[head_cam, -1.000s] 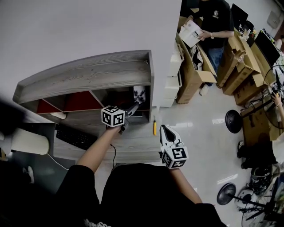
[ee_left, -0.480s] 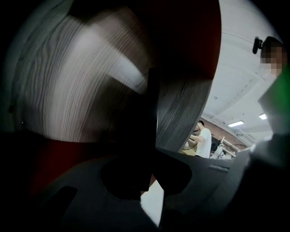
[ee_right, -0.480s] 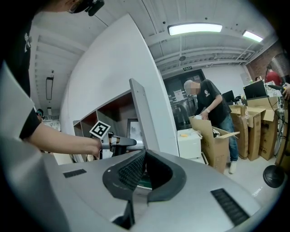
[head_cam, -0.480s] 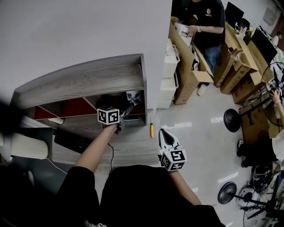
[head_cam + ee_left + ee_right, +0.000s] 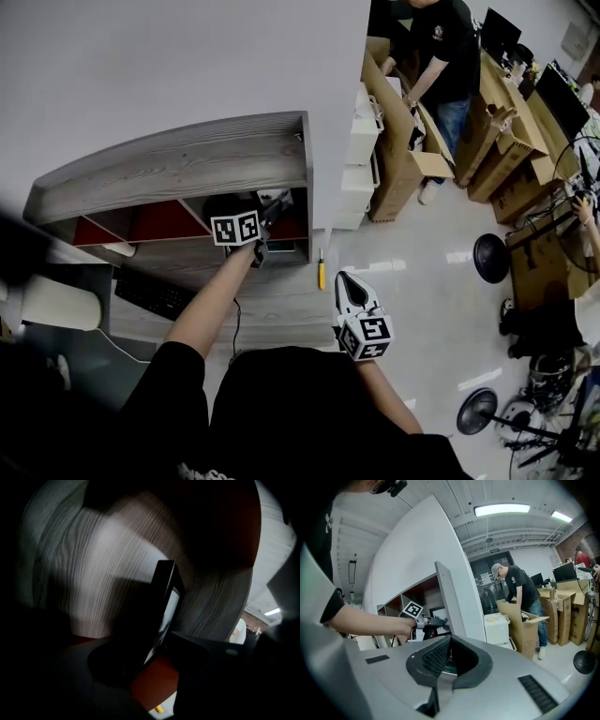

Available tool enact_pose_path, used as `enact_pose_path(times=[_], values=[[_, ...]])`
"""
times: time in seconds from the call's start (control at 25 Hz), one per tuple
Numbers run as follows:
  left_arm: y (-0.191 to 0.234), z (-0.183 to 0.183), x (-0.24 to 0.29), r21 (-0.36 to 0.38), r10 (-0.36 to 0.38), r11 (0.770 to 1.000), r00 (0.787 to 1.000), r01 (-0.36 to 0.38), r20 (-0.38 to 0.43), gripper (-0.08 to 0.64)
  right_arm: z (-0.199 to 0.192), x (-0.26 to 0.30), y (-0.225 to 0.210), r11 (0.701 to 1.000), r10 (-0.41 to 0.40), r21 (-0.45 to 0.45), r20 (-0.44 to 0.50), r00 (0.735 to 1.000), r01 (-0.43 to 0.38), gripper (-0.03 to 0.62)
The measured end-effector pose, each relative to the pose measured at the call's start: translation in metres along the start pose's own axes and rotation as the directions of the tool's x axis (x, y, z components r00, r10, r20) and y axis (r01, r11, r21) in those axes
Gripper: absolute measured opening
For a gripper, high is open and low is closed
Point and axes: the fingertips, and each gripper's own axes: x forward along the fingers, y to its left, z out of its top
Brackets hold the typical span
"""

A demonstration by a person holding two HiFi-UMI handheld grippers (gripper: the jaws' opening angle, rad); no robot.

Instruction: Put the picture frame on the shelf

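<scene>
The left claw (image 5: 266, 213) reaches into the right-hand compartment of the grey wooden shelf (image 5: 187, 164). Its jaws are opening. The picture frame (image 5: 165, 605) stands between them, inside that compartment, with its glass face turned toward the right jaw. The frame stands upright on its lower edge, in front of the striped wooden wall. The left gripper view is too dark to show whether the jaw pads touch the frame. Red panels line the compartments.

The right claw (image 5: 346, 277) is held low over the floor, well apart from the shelf. Its jaws are closed together and nothing is between them.

A yellow-handled screwdriver (image 5: 321, 271) lies just beside the lower right corner of the shelf. A black keyboard (image 5: 155, 293) lies on the table to the left of the person's left arm.

A second person (image 5: 441, 47) bends over an open cardboard box (image 5: 403, 141) in the background.
</scene>
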Motion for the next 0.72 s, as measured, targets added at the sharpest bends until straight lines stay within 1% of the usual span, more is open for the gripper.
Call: enact_pose_path(times=[0.2,0.32,0.48,0.52,0.6,0.72], values=[[0.012,0.015,-0.008,0.005,0.091,0.996,0.994,-0.092,0.064,0.255,-0.002,-0.008,-0.008,1.0,-0.022,0.011,0.005,1.0,0.022,0.012],[0.018,0.024,-0.02,0.028,0.149,0.988,0.981,-0.154,0.127,0.255,-0.003,-0.01,-0.009,1.0,-0.026,0.013,0.005,1.0,0.026,0.012],[0.021,0.031,-0.035,0.053,0.22,0.971,0.96,-0.232,0.175,0.253,-0.002,-0.013,-0.009,1.0,-0.027,0.012,0.008,1.0,0.026,0.012],[0.022,0.034,-0.037,0.056,0.229,0.968,0.955,-0.243,0.189,0.242,-0.002,-0.014,-0.008,1.0,-0.026,0.011,0.007,1.0,0.026,0.012],[0.021,0.039,-0.036,0.067,0.229,0.967,0.952,-0.247,0.201,0.211,-0.003,-0.014,-0.006,1.0,-0.022,0.009,0.003,1.0,0.022,0.012],[0.021,0.04,-0.027,0.089,0.234,0.963,0.955,-0.253,0.181,0.198,-0.006,-0.013,-0.004,1.0,-0.02,0.006,-0.002,1.0,0.02,0.012]])
